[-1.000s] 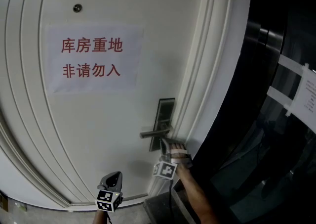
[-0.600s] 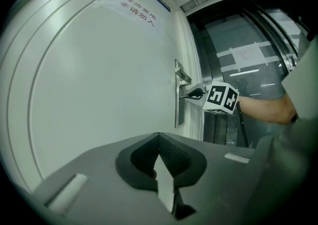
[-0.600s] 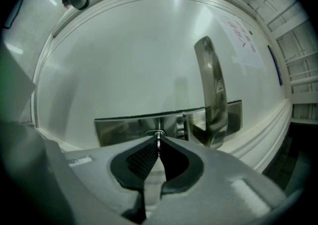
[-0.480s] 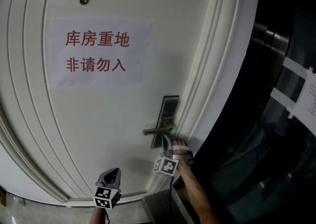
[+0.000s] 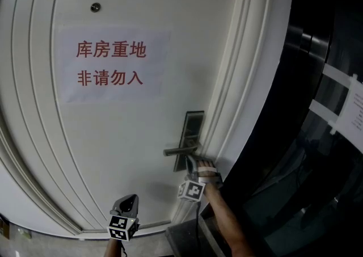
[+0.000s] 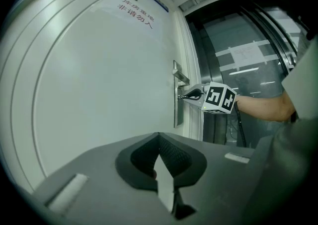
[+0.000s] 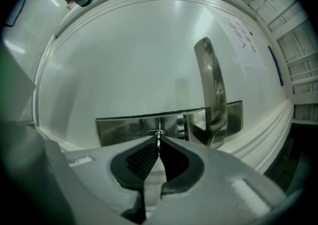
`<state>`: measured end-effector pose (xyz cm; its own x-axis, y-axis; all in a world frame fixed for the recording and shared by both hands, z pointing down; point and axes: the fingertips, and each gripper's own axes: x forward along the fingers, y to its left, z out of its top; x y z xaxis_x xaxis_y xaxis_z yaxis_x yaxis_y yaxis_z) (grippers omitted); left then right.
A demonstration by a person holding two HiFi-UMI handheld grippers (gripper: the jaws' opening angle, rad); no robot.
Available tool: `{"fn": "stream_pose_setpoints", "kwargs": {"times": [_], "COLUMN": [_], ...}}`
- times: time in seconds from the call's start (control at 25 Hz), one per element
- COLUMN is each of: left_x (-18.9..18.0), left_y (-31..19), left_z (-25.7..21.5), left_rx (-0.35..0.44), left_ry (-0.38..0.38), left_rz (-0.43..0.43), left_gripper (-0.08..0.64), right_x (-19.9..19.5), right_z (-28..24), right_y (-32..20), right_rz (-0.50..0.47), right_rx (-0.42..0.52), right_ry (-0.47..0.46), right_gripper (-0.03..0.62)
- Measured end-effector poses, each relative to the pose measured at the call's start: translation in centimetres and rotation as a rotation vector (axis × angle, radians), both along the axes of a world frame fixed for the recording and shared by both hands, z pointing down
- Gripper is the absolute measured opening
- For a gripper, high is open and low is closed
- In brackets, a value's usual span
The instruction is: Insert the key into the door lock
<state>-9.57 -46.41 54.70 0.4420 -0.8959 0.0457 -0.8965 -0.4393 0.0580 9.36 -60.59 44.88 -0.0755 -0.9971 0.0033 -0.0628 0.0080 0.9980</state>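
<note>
A steel lock plate [image 5: 191, 128] with a lever handle [image 5: 180, 150] sits on the white door [image 5: 113, 148]. My right gripper [image 5: 189, 161] is level, just under the handle, with its tips at the plate. In the right gripper view the jaws are shut on a thin metal key [image 7: 158, 139], whose tip is at the keyhole [image 7: 154, 133] in the lock plate [image 7: 119, 124]; the handle [image 7: 211, 85] stands to the right. My left gripper [image 5: 126, 207] hangs lower left, away from the door. Its jaws [image 6: 159, 137] meet with nothing seen between them.
A paper sign with red characters [image 5: 110, 64] is stuck on the door below a peephole [image 5: 95, 7]. The moulded door frame [image 5: 249, 80] runs down the right. Beyond it is a dark glass wall [image 5: 306, 154] with taped paper notices [image 5: 346, 102]. A bare forearm [image 5: 224, 222] holds the right gripper.
Only the head view has shifted a little. Both grippers keep their places, and the key stays at the lock plate.
</note>
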Motion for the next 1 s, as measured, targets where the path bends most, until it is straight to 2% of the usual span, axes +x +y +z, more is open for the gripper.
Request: {"fn": "stream_pose_setpoints", "kwargs": {"times": [0.12, 0.28, 0.4, 0.44, 0.8, 1.0], "left_x": [0.1, 0.1, 0.2, 0.3, 1.2, 1.9], "left_y": [0.4, 0.7, 1.0, 1.1, 1.6, 1.9], "left_z": [0.1, 0.2, 0.3, 0.3, 0.2, 0.2], "left_rx": [-0.005, -0.008, -0.010, -0.011, -0.011, -0.008], "left_ry": [-0.003, -0.009, -0.011, -0.012, -0.014, -0.014], "left_rz": [0.000, -0.003, -0.002, -0.001, 0.018, 0.036], "left_gripper": [0.002, 0.002, 0.002, 0.002, 0.002, 0.002], "right_x": [-0.1, -0.1, 0.0, 0.0, 0.0, 0.2], "right_z": [0.2, 0.6, 0.7, 0.8, 0.0, -1.4], "right_y": [0.1, 0.2, 0.2, 0.2, 2.6, 4.8], "right_rz": [-0.017, -0.052, -0.076, -0.084, -0.087, -0.107], "right_rx": [-0.011, -0.025, -0.007, 0.002, 0.005, 0.060], "right_ry": [-0.015, -0.051, -0.079, -0.085, -0.119, -0.173], "right_gripper": [0.015, 0.137, 0.256, 0.276, 0.285, 0.268]}}
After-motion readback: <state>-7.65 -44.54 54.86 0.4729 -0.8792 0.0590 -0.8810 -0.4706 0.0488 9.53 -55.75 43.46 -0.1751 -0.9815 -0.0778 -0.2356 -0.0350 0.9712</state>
